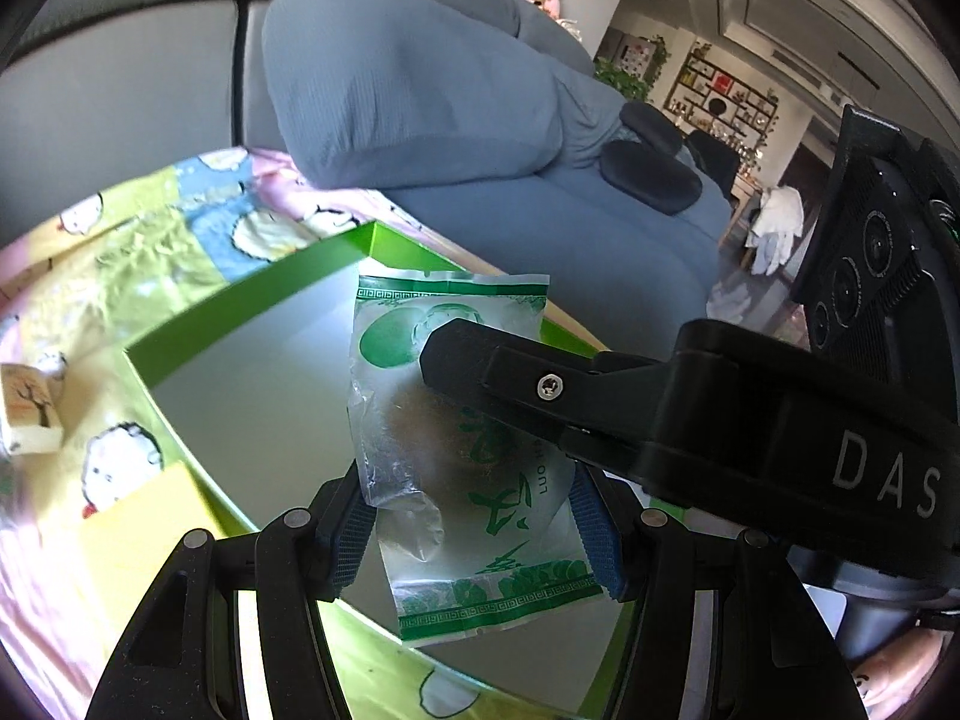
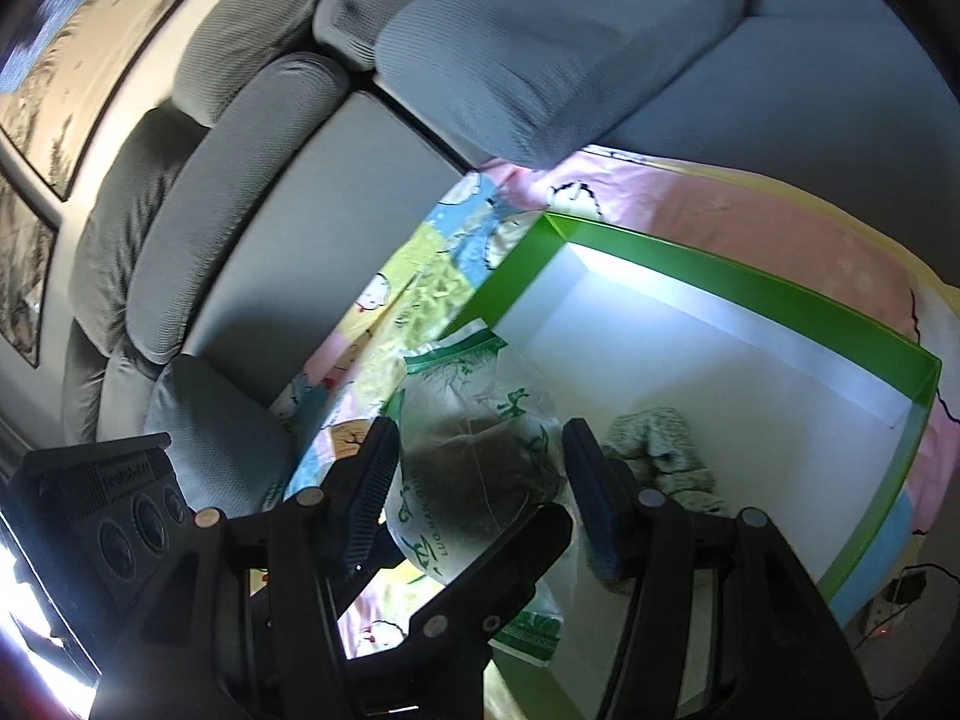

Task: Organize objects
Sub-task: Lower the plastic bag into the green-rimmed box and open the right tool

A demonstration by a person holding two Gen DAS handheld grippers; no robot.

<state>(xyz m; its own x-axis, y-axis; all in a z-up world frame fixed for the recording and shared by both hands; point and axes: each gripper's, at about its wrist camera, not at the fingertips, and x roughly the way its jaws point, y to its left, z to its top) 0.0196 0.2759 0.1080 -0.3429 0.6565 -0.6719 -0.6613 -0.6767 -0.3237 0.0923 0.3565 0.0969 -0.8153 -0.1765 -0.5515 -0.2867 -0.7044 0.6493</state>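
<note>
A clear snack packet with green print and a brown cake inside (image 1: 462, 450) hangs over the open green box (image 1: 252, 288). My left gripper (image 1: 474, 528) has its blue-padded fingers on either side of the packet's lower half. My right gripper reaches in from the right in the left wrist view; one finger (image 1: 480, 360) lies across the packet's upper part. In the right wrist view the same packet (image 2: 480, 450) sits between my right gripper's (image 2: 480, 480) fingers, with the left gripper's finger (image 2: 504, 564) crossing below. The box's white inside (image 2: 690, 372) holds a crumpled cloth (image 2: 660, 450).
The box rests on a cartoon-print cloth (image 1: 150, 240) over a table. A small cream box (image 1: 30, 414) and a yellow block (image 1: 144, 540) lie left of it. A blue-grey sofa (image 1: 420, 90) stands behind.
</note>
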